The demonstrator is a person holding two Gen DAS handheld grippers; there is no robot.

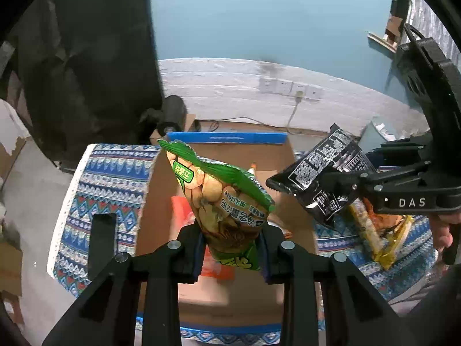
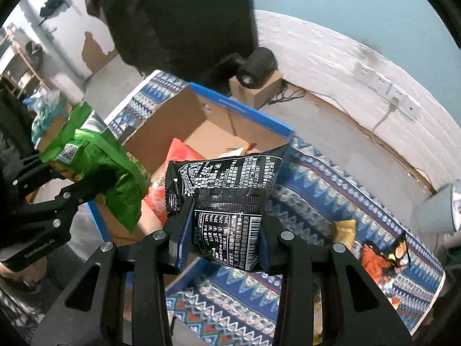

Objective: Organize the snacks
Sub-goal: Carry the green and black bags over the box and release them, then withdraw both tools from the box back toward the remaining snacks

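My left gripper (image 1: 232,255) is shut on a green snack bag (image 1: 219,199) and holds it above an open cardboard box (image 1: 161,190) with blue edges. My right gripper (image 2: 223,248) is shut on a black snack bag (image 2: 227,199) and holds it over the box's right side. The right gripper (image 1: 331,186) with the black bag (image 1: 325,173) shows at the right of the left wrist view. The green bag (image 2: 100,167) and left gripper (image 2: 95,190) show at the left of the right wrist view. An orange-red packet (image 2: 180,151) lies inside the box (image 2: 201,109).
The box stands on a blue patterned cloth (image 2: 317,201) over a table. Orange and yellow snack packets (image 2: 383,253) lie on the cloth to the right; they also show in the left wrist view (image 1: 380,230). A black cylinder (image 2: 258,66) on a small carton stands behind the box.
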